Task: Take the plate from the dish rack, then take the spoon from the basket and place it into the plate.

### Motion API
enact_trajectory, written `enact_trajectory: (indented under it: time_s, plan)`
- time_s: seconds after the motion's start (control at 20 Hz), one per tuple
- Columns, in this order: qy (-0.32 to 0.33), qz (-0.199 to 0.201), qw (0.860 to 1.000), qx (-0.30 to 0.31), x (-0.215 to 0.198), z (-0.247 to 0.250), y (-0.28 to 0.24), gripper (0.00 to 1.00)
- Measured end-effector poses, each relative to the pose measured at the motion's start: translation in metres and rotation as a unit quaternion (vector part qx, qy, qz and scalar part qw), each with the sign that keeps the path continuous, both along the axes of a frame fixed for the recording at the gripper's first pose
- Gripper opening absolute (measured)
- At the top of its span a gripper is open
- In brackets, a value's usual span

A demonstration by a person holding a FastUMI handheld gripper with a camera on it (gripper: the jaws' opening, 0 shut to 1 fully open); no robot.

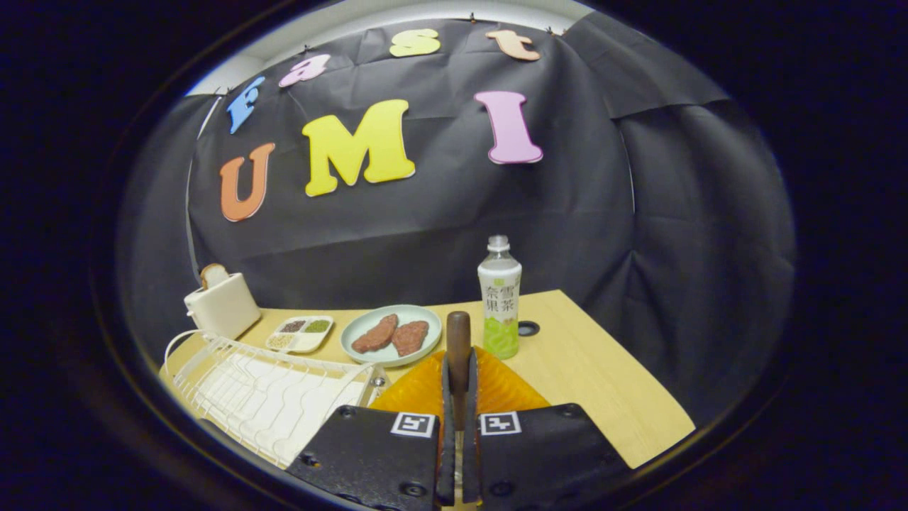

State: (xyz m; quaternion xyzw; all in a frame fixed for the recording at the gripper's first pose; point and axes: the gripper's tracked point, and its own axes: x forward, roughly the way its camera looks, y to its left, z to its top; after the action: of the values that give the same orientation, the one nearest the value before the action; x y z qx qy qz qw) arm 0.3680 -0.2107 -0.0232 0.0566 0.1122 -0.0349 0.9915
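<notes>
The gripper (458,397) has its two fingers drawn nearly together on a slim dark brown handle (458,341) that stands up between them, most likely the handle of the spoon; the bowl end is hidden below the fingers, so that is a judgement. Right under and just ahead of the fingers lies an orange ribbed plate (424,389) on the wooden table (603,383), beside the white wire dish rack (269,394), which holds no plate now. So the first part of the task looks done: the plate is out of the rack and on the table. The spoon seems already lifted and held over the plate, so what is left is to lower it in and let go. Whether its tip touches the plate yet cannot be told, and the basket cannot be made out. Beyond the fingers stand a pale green dish with two brown pieces of food (391,333), a bottle of green drink (499,298), a small divided tray (300,333) and a white toaster (221,304) with a slice of bread
</notes>
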Motion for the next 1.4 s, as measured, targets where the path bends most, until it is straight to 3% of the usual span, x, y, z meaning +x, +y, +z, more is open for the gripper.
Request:
enact_trajectory:
  time_s: [0.2, 0.6, 1.0, 1.4]
  plan:
    - [-0.055, -0.02, 0.998, -0.026, -0.038, 0.045, 0.003, 0.1]
    - [-0.09, -0.005, 0.995, -0.034, -0.149, 0.076, 0.054, 0.1]
    - [-0.079, 0.018, 0.996, -0.04, -0.238, 0.014, 0.143, 0.1]
    - [-0.067, 0.04, 0.997, 0.015, -0.254, -0.049, 0.227, 0.1]
